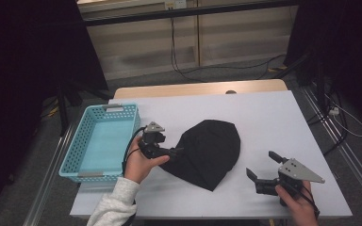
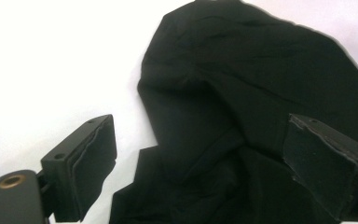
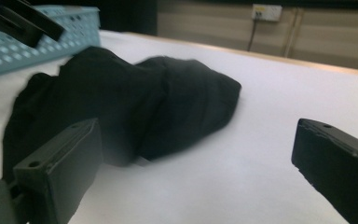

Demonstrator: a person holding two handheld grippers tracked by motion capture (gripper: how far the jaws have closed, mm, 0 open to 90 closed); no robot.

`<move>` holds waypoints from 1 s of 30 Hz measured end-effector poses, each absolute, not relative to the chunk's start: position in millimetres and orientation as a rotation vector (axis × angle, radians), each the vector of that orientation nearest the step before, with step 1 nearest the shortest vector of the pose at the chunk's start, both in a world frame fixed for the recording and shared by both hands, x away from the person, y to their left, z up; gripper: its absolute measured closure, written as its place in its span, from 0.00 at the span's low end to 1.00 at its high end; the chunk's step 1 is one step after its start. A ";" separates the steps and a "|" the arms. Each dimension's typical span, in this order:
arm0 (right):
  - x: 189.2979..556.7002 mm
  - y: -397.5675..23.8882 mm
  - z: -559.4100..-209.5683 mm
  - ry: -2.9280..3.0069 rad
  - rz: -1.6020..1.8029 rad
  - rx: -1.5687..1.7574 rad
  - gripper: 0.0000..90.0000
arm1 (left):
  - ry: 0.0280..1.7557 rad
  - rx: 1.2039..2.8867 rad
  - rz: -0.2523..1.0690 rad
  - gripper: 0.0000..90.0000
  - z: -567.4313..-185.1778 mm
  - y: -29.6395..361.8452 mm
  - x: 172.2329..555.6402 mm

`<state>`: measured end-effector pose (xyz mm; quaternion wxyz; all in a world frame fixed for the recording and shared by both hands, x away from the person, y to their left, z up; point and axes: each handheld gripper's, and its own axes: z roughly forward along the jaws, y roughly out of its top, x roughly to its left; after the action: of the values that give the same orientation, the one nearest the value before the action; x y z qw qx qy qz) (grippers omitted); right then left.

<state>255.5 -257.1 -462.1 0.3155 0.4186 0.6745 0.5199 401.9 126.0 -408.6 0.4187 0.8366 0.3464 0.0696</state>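
High view: black cloth (image 1: 206, 151) touches left claw (image 1: 178, 151).

Dim room, table glare washed white, right gripper view motion-blurred.

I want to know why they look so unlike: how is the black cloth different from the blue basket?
The black cloth is soft, dark and crumpled flat mid-table; the blue basket is stiff, light turquoise and full of holes. The cloth lies in a heap, while the basket stands upright at the table's left edge. Both rest on the white table.
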 end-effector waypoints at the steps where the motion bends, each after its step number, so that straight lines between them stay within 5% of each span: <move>1: 256.9 -255.6 -461.3 1.783 1.340 1.113 0.01 | 0.881 2.083 0.166 0.12 -409.3 127.4 401.0; 12: 275.1 -240.9 -457.5 1.865 1.285 1.118 0.02 | 0.908 2.043 0.188 0.08 -424.0 145.0 394.3; 26: 297.8 -210.4 -456.0 1.959 1.263 1.080 0.12 | 0.926 2.058 0.201 0.09 -432.3 147.0 392.5; 30: 301.2 -207.1 -455.0 1.982 1.290 1.080 0.22 | 0.926 2.055 0.216 0.10 -429.9 147.1 391.5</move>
<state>301.2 -207.1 -455.0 0.2678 0.4002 0.7346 0.4780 391.5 147.1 -429.9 0.4246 0.8217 0.3703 0.0863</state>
